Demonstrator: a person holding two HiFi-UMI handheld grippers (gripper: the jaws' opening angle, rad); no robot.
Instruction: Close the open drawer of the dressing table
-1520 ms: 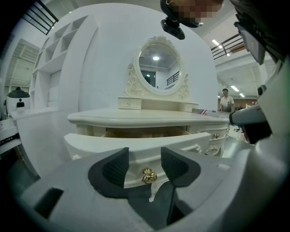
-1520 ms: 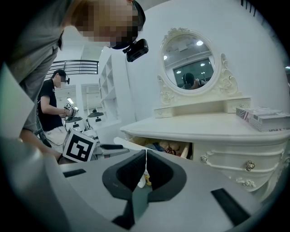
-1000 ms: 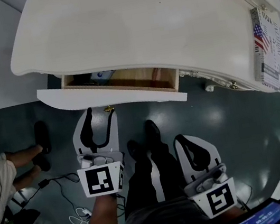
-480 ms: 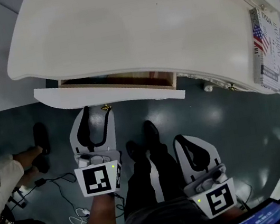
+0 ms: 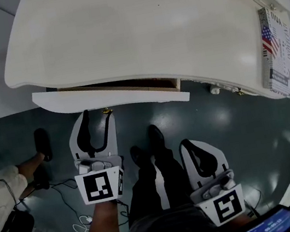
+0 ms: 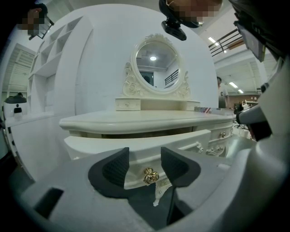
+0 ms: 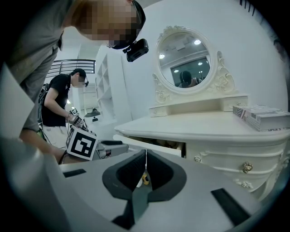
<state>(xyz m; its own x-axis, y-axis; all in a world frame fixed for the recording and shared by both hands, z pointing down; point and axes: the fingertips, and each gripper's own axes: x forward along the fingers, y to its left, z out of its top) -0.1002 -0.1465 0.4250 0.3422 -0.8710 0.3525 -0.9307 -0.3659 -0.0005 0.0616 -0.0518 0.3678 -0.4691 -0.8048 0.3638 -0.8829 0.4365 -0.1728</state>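
The cream dressing table (image 5: pixel 134 25) has its wide drawer (image 5: pixel 111 95) pulled out a little, with a thin dark gap under the tabletop. My left gripper (image 5: pixel 97 116) is open, its fingertips up at the drawer front on either side of the gold knob (image 5: pixel 106 111). In the left gripper view the knob (image 6: pixel 151 176) sits between the two black pads (image 6: pixel 118 165) of the left gripper (image 6: pixel 145 159), below the drawer front (image 6: pixel 136 144). My right gripper (image 5: pixel 192 146) hangs lower over the floor, shut and empty. In the right gripper view the right gripper (image 7: pixel 145 171) faces the drawer's open corner (image 7: pixel 174 146).
A stack of books (image 5: pixel 279 50) lies on the table's right end. The oval mirror (image 6: pixel 156 63) stands at the back. Small knobs (image 5: pixel 239 90) mark the right drawers. My legs and shoes (image 5: pixel 152 139) are between the grippers. A seated person (image 5: pixel 1 185) and floor cables (image 5: pixel 63 188) are left.
The drawer has slid inward: the gap that showed its wooden inside has narrowed to a slit. My left gripper moved forward with the drawer front. The right gripper stayed put.
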